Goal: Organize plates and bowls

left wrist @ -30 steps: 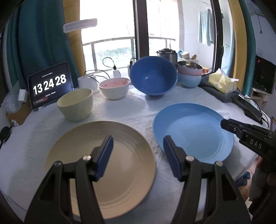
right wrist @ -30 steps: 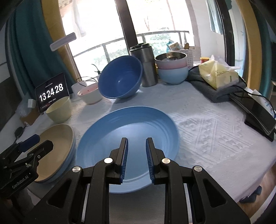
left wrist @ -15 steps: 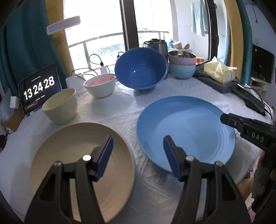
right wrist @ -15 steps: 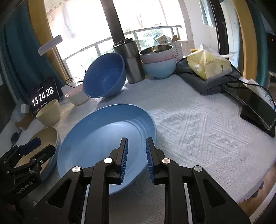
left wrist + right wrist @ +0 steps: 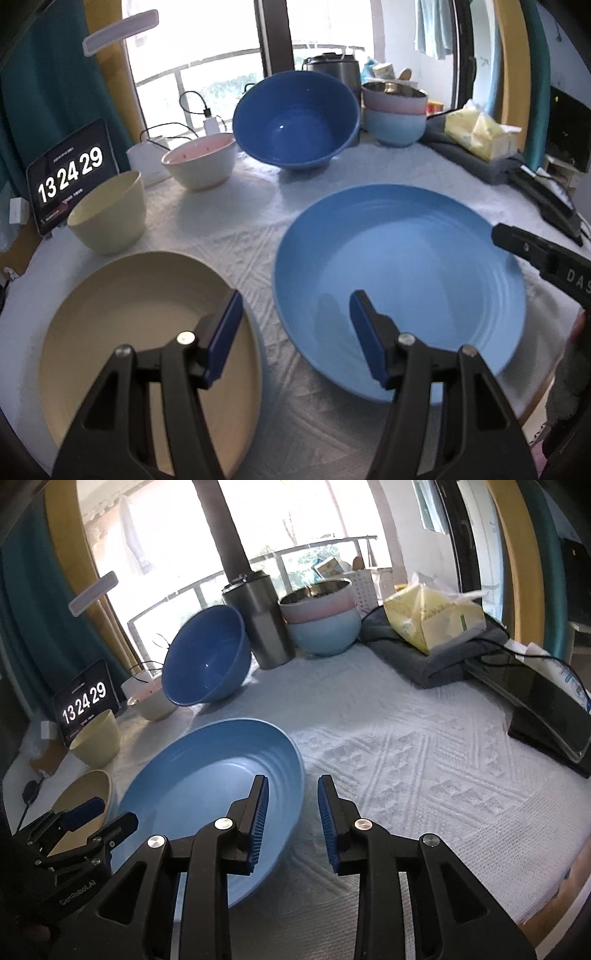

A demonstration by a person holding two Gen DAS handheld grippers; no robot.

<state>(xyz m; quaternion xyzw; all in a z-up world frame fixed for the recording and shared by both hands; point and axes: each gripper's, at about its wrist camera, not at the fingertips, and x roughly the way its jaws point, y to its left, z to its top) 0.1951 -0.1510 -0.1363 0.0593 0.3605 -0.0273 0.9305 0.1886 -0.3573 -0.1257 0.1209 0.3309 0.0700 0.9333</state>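
Clock screen (image 5: 70, 177) at ten o'clock reads 13 24 29 as the right gripper (image 5: 293, 814), marked DAS, has just spread its fingers, nothing between them, over the blue plate (image 5: 207, 797) on the tabletop (image 5: 424, 775), while the left gripper (image 5: 295, 336), lettered GenRobot.AI, hangs released above it too.

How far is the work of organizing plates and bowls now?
Done: only the stacked pastel bowls at the back. In hand: nothing; the left gripper is open, and the right gripper, jaws just opening, is empty beside the blue plate. Left: the beige plate and three loose bowls.
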